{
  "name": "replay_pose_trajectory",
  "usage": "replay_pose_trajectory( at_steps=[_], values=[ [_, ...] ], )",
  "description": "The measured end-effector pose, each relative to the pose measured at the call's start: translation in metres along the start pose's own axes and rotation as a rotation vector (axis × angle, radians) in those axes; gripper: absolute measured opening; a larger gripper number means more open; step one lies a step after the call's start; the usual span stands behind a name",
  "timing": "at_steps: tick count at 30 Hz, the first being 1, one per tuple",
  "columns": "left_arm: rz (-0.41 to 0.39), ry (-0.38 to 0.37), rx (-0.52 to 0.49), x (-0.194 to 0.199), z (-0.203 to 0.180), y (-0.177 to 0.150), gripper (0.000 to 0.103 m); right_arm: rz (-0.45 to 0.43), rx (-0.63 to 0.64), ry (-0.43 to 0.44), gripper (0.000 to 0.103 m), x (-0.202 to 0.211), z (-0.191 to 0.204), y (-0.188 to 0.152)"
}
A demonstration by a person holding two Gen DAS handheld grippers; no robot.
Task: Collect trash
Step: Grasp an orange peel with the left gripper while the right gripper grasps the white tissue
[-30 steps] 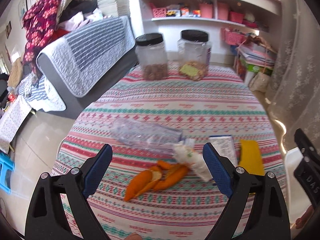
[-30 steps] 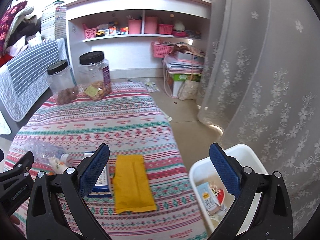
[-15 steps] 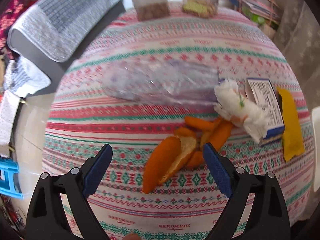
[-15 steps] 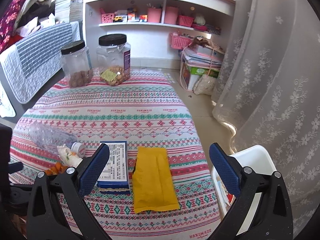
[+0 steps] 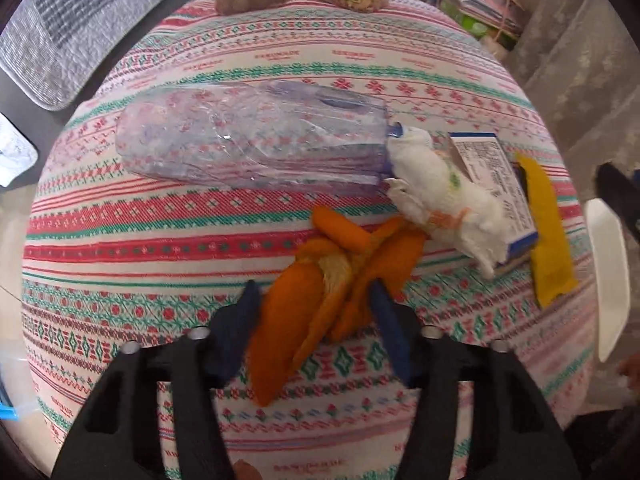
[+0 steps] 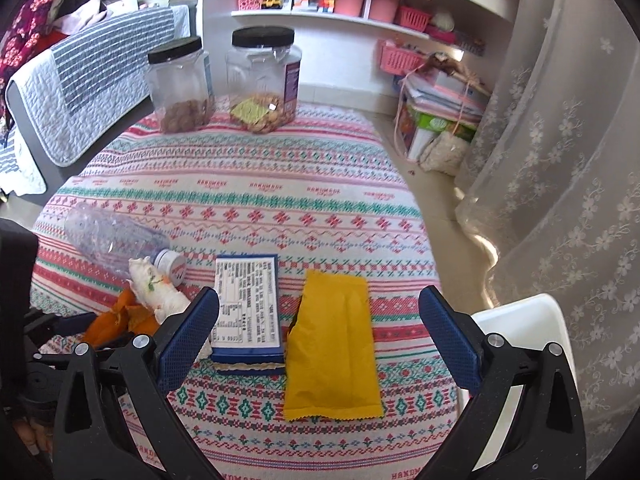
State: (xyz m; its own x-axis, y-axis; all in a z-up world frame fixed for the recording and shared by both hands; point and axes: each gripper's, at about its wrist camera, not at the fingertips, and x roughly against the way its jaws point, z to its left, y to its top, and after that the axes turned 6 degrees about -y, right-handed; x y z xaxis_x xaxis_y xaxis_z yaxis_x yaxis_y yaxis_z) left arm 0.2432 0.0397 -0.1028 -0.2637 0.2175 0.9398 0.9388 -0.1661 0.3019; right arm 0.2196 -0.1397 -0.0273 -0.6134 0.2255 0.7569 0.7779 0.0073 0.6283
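1. Crushed clear plastic bottle (image 5: 256,136) lay on its side on the patterned tabletop (image 5: 200,240), well ahead of the left gripper (image 5: 316,320) and to its left.
2. Left gripper pointed steeply down, its fingers (image 5: 240,320) closing around the orange peel (image 5: 320,292); peel sat between the blue pads, right pad apparently touching it, firm pinch not yet clear.
3. Crumpled white tissue (image 5: 440,196) rested just beyond the peel, ahead and right of the left fingers, touching the bottle's cap end and overlapping the blue-edged box (image 5: 496,176).
4. Same box (image 6: 246,304) lay just ahead of the right gripper's left finger (image 6: 188,336), printed label facing up.
5. Right gripper (image 6: 320,336) hung over the tabletop with fingers spread wide, gripping nothing.
6. Yellow wrapper (image 6: 332,344) lay flat between the spread right fingers, beside the box.
7. White bin (image 6: 520,320) stood off the tabletop edge, behind the right gripper's right finger.
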Motion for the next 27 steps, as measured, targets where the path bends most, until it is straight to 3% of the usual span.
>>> replay_pose_trajectory(
  at_steps=[6, 7, 12, 17, 20, 22, 27],
  values=[
    [-0.002, -0.115, 0.086, 0.016, 0.020, -0.006, 0.030, -0.004, 0.032, 0.010, 0.096, 0.001, 0.006, -0.001],
    [-0.006, -0.126, 0.102, 0.020, 0.024, -0.007, 0.022, -0.004, 0.039, 0.015, 0.096, 0.001, 0.007, -0.001],
    [-0.041, -0.125, 0.130, 0.040, 0.030, -0.013, 0.021, 0.006, 0.109, 0.043, 0.096, -0.003, 0.022, -0.002],
    [-0.022, -0.075, 0.055, 0.044, 0.017, -0.018, 0.028, 0.027, 0.124, 0.060, 0.096, -0.008, 0.032, -0.004],
    [0.010, -0.006, 0.012, 0.028, 0.012, -0.016, 0.046, 0.021, 0.152, 0.063, 0.096, -0.008, 0.037, -0.006],
    [0.034, 0.015, 0.009, 0.022, 0.013, -0.018, 0.051, 0.020, 0.171, 0.066, 0.096, -0.008, 0.041, -0.007],
    [0.085, 0.001, 0.011, 0.011, 0.018, -0.023, 0.052, 0.026, 0.223, 0.094, 0.096, -0.011, 0.050, -0.009]
  ],
)
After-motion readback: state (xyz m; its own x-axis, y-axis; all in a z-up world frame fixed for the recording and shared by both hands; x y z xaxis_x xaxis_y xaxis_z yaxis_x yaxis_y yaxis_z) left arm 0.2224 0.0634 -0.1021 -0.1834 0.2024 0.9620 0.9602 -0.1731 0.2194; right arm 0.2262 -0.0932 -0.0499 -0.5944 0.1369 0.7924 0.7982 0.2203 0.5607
